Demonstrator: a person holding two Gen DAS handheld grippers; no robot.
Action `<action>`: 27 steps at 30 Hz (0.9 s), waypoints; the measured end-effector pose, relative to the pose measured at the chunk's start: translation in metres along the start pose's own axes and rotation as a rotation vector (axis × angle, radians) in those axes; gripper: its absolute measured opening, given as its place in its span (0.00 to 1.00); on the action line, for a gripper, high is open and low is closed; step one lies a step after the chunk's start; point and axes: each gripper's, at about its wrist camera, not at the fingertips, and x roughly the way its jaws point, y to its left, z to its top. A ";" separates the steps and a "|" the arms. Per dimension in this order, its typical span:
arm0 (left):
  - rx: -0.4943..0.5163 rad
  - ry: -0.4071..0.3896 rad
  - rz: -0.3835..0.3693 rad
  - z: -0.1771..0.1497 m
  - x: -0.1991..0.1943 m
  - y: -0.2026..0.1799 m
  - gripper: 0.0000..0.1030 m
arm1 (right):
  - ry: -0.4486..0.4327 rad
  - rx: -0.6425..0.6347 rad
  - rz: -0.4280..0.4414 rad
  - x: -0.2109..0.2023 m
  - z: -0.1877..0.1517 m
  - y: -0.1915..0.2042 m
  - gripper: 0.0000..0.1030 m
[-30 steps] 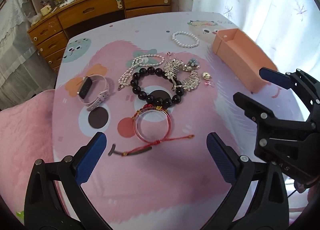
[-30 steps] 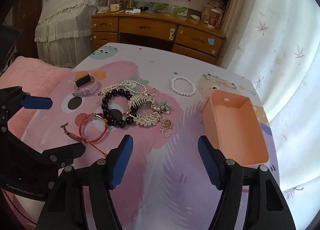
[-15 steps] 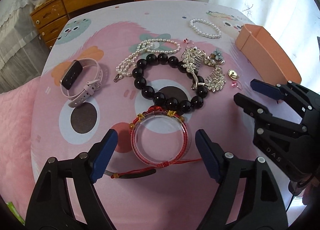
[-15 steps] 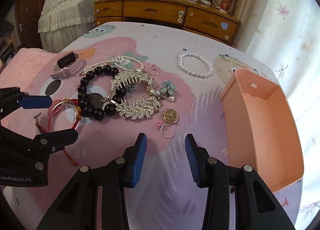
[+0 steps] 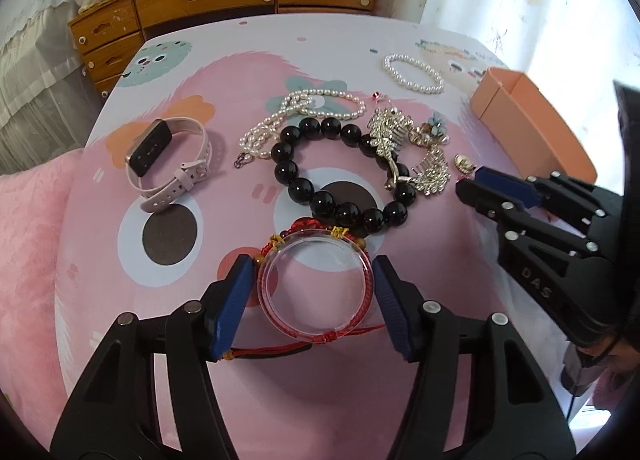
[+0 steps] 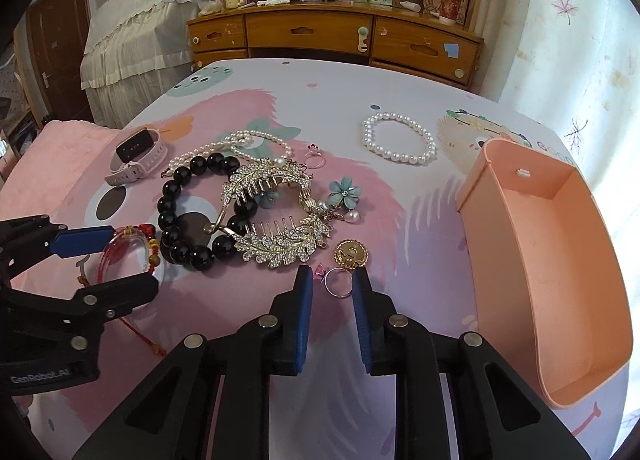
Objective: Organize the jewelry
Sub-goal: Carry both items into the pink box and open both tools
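Pink cartoon table (image 5: 120,320): left hand-held gripper (image 5: 312,292) spread around the clear red-corded bangle (image 5: 316,288), right hand-held gripper (image 6: 328,286) nearly closed around a small silver ring (image 6: 338,282).

Wooden dresser (image 6: 336,40), white curtains (image 6: 560,40)

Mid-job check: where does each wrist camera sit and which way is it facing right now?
Left wrist: rides the left gripper, looking along its fingers across the table toward the dresser; its pads flank the red bangle; the right gripper shows at right.
Right wrist: rides the right gripper, facing the same dresser; its pads flank the ring; the left gripper shows at left.
Shared: black bead bracelet, pearl bracelet, watch, pink box.
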 end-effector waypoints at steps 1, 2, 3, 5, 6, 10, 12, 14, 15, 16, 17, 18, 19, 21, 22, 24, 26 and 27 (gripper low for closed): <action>0.002 -0.006 -0.002 -0.002 -0.003 0.000 0.56 | 0.002 0.006 -0.005 0.002 0.001 0.000 0.19; 0.007 -0.014 -0.004 -0.003 -0.008 0.002 0.56 | 0.004 0.014 -0.010 0.002 0.002 0.000 0.19; 0.012 -0.019 -0.005 -0.006 -0.012 0.001 0.56 | 0.002 0.021 -0.012 -0.002 0.001 0.000 0.19; 0.028 -0.028 -0.015 -0.009 -0.022 0.002 0.56 | -0.010 0.037 -0.023 -0.019 -0.010 0.006 0.19; 0.037 -0.030 -0.018 -0.010 -0.026 0.003 0.56 | -0.013 0.047 -0.028 -0.025 -0.012 0.007 0.19; 0.075 -0.032 -0.021 -0.015 -0.045 0.000 0.56 | -0.056 0.089 -0.017 -0.064 -0.023 0.010 0.19; 0.092 -0.044 -0.045 -0.015 -0.055 -0.003 0.56 | -0.086 0.106 -0.003 -0.085 -0.026 0.011 0.19; 0.107 -0.054 -0.068 -0.013 -0.064 -0.009 0.56 | -0.109 0.111 0.003 -0.103 -0.024 0.009 0.19; 0.114 -0.058 -0.080 -0.011 -0.070 -0.013 0.56 | -0.118 0.111 0.002 -0.112 -0.024 0.008 0.19; 0.117 -0.059 -0.091 -0.008 -0.073 -0.016 0.56 | -0.126 0.109 0.000 -0.121 -0.023 0.006 0.19; 0.120 -0.062 -0.105 -0.004 -0.077 -0.020 0.56 | -0.135 0.107 -0.006 -0.130 -0.022 0.003 0.19; 0.126 -0.068 -0.124 0.001 -0.082 -0.025 0.56 | -0.141 0.107 -0.011 -0.139 -0.020 -0.001 0.19; 0.132 -0.074 -0.137 0.005 -0.085 -0.030 0.56 | -0.147 0.107 -0.018 -0.147 -0.018 -0.005 0.19; 0.152 -0.083 -0.167 0.015 -0.092 -0.043 0.56 | -0.163 0.109 -0.035 -0.165 -0.015 -0.016 0.19; 0.164 -0.088 -0.183 0.022 -0.095 -0.051 0.56 | -0.170 0.110 -0.046 -0.172 -0.015 -0.022 0.19; 0.183 -0.097 -0.206 0.035 -0.100 -0.066 0.56 | -0.186 0.113 -0.069 -0.187 -0.012 -0.036 0.19; 0.194 -0.109 -0.226 0.047 -0.104 -0.080 0.57 | -0.200 0.117 -0.093 -0.199 -0.011 -0.051 0.19; 0.199 -0.117 -0.237 0.054 -0.107 -0.087 0.57 | -0.207 0.121 -0.100 -0.205 -0.010 -0.060 0.19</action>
